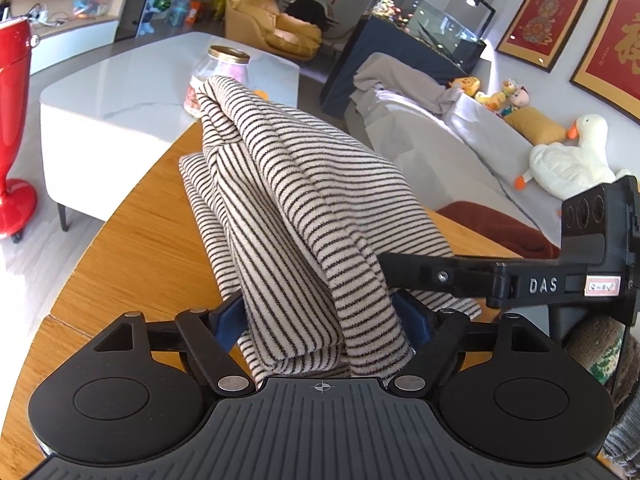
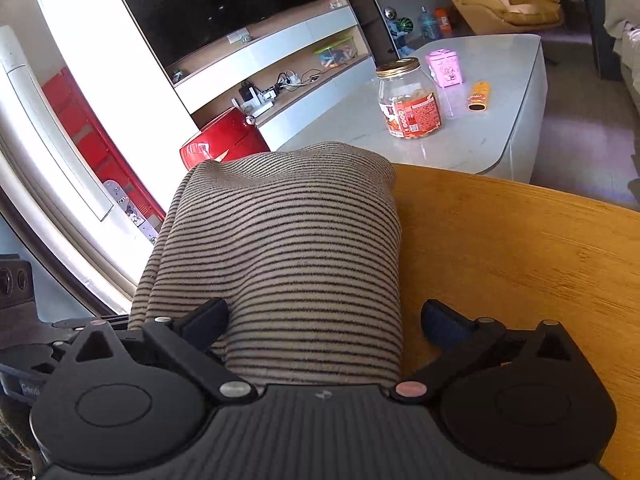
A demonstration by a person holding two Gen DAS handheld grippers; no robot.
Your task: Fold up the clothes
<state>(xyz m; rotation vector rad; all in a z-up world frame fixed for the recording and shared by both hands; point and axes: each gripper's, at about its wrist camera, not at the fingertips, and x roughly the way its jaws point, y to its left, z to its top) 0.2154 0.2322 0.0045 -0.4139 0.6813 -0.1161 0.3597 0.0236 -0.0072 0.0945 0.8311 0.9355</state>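
Room: living room daylight is falling across a white glossy coffee table (image 2: 472,128), a yellow leather armchair (image 1: 264,12) and a grey-covered sofa (image 1: 440,128) that is carrying a white plush duck (image 1: 568,160).
Bench: a curved wooden bench (image 1: 132,240) is carrying the garment; the same bench (image 2: 520,248) is running out to the right in the right wrist view.
Garment: a cream knit top with thin dark stripes (image 1: 304,200) is rising from the bench in a peaked, doubled-over ridge, with a lower layer lying flat on the wood to its left.
Left hand-held gripper: the left hand-held gripper (image 1: 324,320) is clamping a thick bunch of the striped top, its blue pads (image 1: 230,318) pressing the cloth from both sides right at the near edge.
Right hand-held gripper: the right hand-held gripper (image 2: 324,322) is sitting spread apart; the striped top (image 2: 288,248) is draping between the fingers, the left finger touching the cloth and the right finger (image 2: 444,322) standing clear of it over bare wood.
Gripper relation: the right one's black arm (image 1: 460,276) is reaching in from the right of the left wrist view, its tip meeting the fabric's side.
Background items: a glass jar with a gold lid and red label (image 2: 408,98) is standing on the coffee table beside a pink tin (image 2: 444,67).
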